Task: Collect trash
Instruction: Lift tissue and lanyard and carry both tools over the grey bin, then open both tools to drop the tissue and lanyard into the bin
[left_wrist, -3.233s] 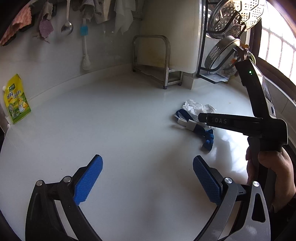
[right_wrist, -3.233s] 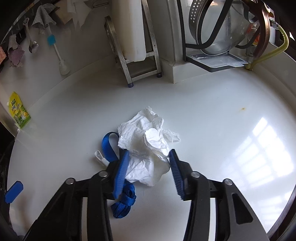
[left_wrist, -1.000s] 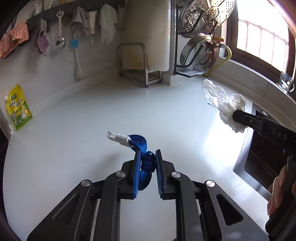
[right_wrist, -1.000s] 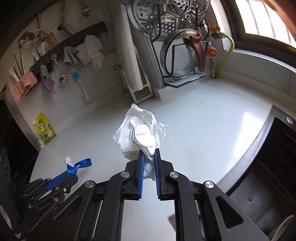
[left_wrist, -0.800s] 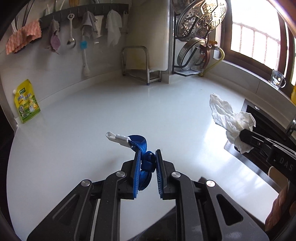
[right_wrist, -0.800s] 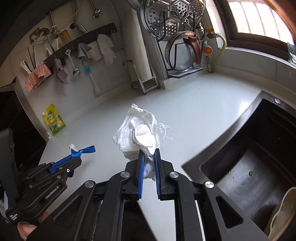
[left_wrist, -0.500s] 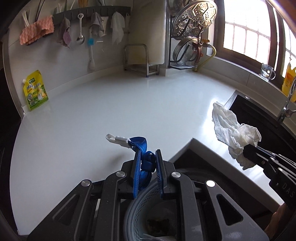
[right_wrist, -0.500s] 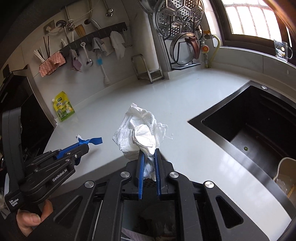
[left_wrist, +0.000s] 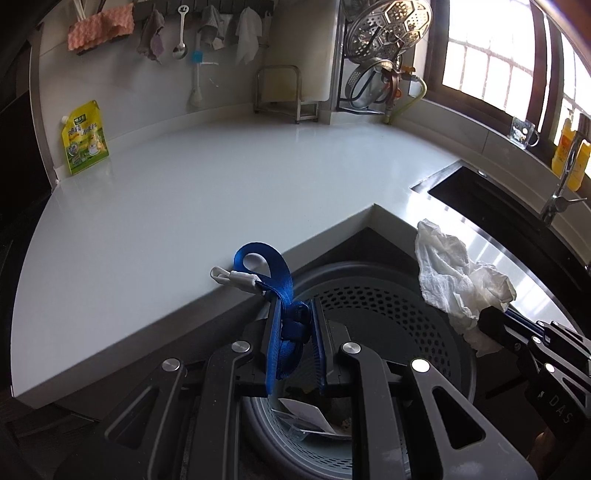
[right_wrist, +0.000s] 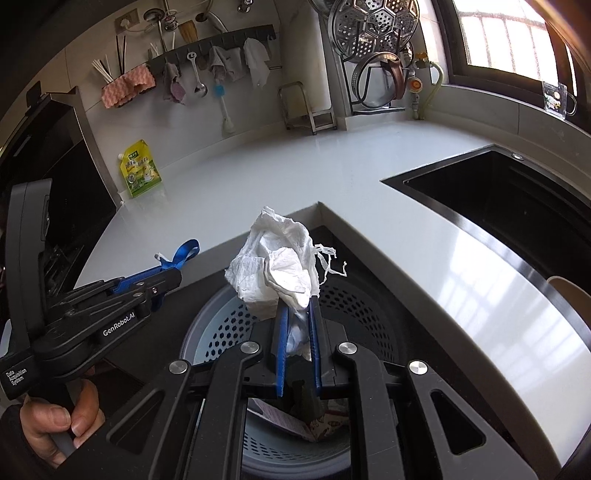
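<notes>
A: Left wrist view first. What does the left hand-held gripper (left_wrist: 295, 325) have?

B: Its blue pads are clamped on a bunched blue strap (left_wrist: 282, 295). A loop of the strap stands up ahead of the fingertips, and a white plastic clip (left_wrist: 236, 277) sticks out to the left of it.

A: And what lies under it?

B: A grey perforated trash bin (left_wrist: 406, 314), sitting on the floor in the inner corner of the white tabletop (left_wrist: 221, 177). The strap hangs above the bin's near-left part, with the loop and clip over the tabletop edge. Some paper scraps lie at the bottom of the bin.

A: The right hand-held gripper (right_wrist: 297, 325)?

B: In the right wrist view its jaws are nearly closed, pinching a crumpled white paper towel (right_wrist: 277, 269). The towel bulges above the fingertips, over the bin's opening (right_wrist: 221, 328). In the left wrist view the same towel (left_wrist: 454, 280) shows at the right, above the bin's right rim.

A: Anything of the person?

B: A hand (right_wrist: 55, 424) wraps the handle of the left tool at the lower left of the right wrist view.

A: Farther out?

B: A dark sink (right_wrist: 498, 199) is set into the tabletop on the right. A yellow-green pouch (right_wrist: 140, 168) leans against the back wall, cloths and a ladle hang from a rail (right_wrist: 221, 38), and a steamer basket (right_wrist: 375, 26) hangs on a rack by the window.
</notes>
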